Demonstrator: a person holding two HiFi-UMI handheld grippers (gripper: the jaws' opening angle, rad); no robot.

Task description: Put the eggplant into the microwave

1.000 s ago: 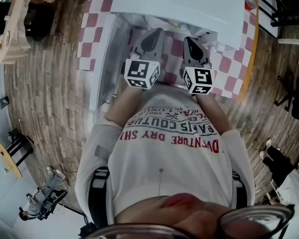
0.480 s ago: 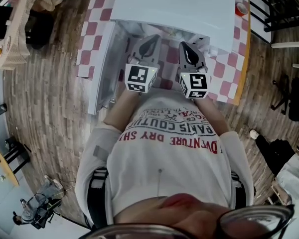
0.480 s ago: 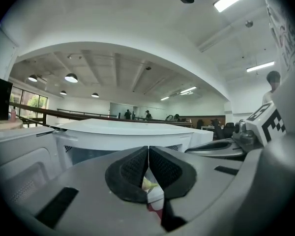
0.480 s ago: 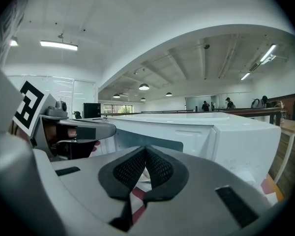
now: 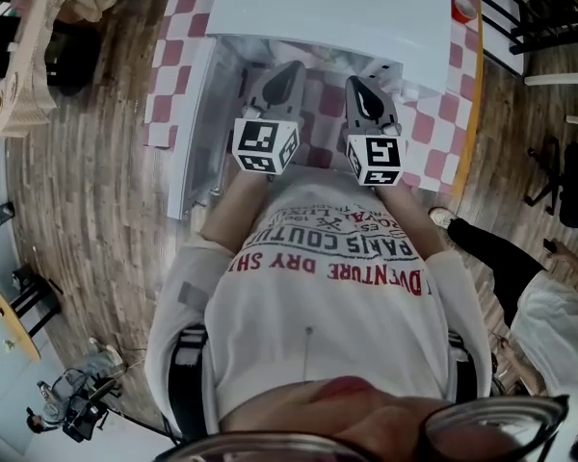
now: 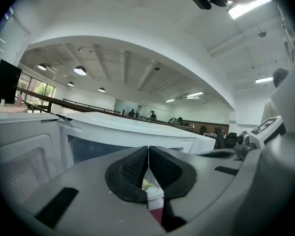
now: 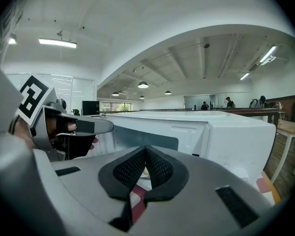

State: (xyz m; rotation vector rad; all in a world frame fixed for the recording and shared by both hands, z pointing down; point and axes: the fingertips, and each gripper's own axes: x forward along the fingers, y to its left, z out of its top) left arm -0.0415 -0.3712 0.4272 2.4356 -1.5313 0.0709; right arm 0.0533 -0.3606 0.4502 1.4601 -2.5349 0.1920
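Clearly the biggest thing is the checked surface (image 5: 443, 133). On it stands the white microwave (image 5: 337, 8), with its door (image 5: 191, 114) swung open at the microwave's left side. Both tools hang side by side just in front of the microwave's open mouth. The left gripper (image 5: 290, 70) has its jaws pressed together with nothing pinched. The right gripper (image 5: 359, 85) likewise shows its jaws meeting at the tips, empty.

The eggplant shows in no view, so I cannot tell whether it lies inside the microwave or somewhere beside it. A small pale scrap (image 6: 146, 184) glimpsed under the left jaws is too small to name.

As a judgement, an eggplant is fairly light and firm but easily bruised, with smooth skin that may slip. It is probably best taken across the thick middle of its body with a gentle squeeze, not by the stem.
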